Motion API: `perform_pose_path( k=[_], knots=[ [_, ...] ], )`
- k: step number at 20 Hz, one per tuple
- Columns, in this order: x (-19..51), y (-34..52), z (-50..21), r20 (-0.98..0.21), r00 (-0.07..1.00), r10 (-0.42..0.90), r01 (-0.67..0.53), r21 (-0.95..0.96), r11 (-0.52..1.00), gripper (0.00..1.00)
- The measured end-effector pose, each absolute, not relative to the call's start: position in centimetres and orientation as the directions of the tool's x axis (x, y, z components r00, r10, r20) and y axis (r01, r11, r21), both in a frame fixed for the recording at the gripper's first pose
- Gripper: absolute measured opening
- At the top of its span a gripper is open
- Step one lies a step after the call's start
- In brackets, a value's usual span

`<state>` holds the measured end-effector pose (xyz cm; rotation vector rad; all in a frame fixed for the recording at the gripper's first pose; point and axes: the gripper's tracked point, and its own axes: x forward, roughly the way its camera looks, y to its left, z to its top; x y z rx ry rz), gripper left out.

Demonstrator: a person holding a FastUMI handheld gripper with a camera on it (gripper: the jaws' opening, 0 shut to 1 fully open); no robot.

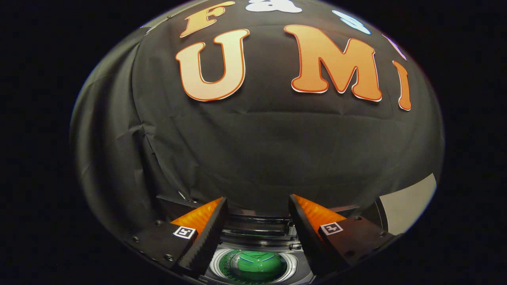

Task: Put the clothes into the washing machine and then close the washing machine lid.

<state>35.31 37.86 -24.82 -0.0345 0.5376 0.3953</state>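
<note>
My gripper (257,208) is open, and nothing sits between its two fingers. Below the fingers, seen through the gap, is the round mouth of the washing machine (216,263) with a pale rim. A green garment (257,264) with thin white lines lies inside the drum. The dark raised lid (257,225) stands just behind the opening, between the fingertips. The gripper hangs above the machine and touches neither the garment nor the lid.
The black cloth wall (257,150) stands close behind the machine. A pale surface (410,202) shows beyond the right finger.
</note>
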Motion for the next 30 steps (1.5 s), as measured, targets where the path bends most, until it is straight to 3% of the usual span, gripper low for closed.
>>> perform_pose_path(
  k=[10,30],
  knots=[
    [36.1,37.4,-26.6,-0.498,0.799,0.337,-0.345,0.081,0.935,1.0],
    [28.2,35.5,-26.6,-0.406,0.858,0.314,-0.324,0.047,0.945,1.0]
  ],
)
